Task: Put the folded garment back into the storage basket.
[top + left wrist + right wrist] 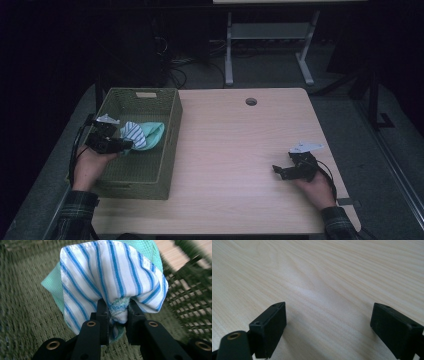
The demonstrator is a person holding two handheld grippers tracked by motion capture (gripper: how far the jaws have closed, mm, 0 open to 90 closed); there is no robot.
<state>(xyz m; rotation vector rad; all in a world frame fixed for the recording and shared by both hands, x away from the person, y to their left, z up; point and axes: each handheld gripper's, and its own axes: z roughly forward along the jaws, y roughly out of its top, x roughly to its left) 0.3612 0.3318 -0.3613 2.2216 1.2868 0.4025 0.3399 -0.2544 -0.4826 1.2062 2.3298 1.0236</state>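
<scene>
surface: light wood table [240,150], round cable hole [251,101] nr far edge | on it: green woven basket [167,150] at left side, overhanging left edge | right hand [316,187] w/ gripper resting nr right edge

One green woven rectangular basket [150,172] stands on one pale wooden worktop [240,150]. Two cloths are in view: one blue-and-white striped cloth [105,277] and one mint-green mesh cloth [51,285]. There are two black tongs [125,144] [278,170].

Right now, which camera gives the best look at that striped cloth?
The left gripper view: the striped cloth is close up there, with its blue and white stripes and green backing sharp, pinched by the left gripper. The high view shows the cloth small, over the basket. The right gripper view shows bare table.
</scene>
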